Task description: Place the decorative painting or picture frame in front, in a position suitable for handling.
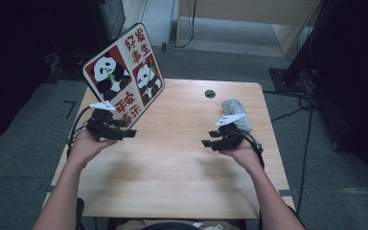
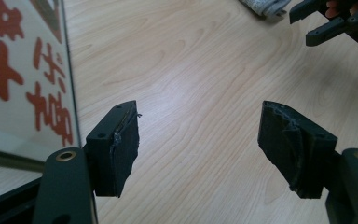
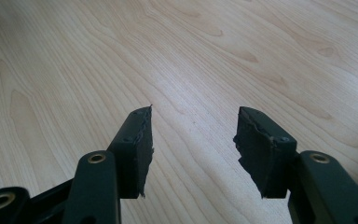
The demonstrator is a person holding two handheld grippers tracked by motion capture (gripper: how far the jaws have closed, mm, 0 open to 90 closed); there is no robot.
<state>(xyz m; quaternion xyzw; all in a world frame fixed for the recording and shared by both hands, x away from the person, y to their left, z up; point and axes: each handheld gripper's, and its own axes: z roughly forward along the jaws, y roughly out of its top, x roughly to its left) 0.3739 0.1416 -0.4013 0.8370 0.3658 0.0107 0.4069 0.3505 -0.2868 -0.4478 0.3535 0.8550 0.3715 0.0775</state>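
While both claws gape, panda tray (image 1: 123,72) tilted, cloth (image 1: 236,111) apart

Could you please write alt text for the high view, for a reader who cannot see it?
A person at a pale wooden table holds a black claw in each hand: the left claw beside a tilted panda-print board with red characters, the right claw open over bare wood. A grey folded cloth lies behind the right claw.
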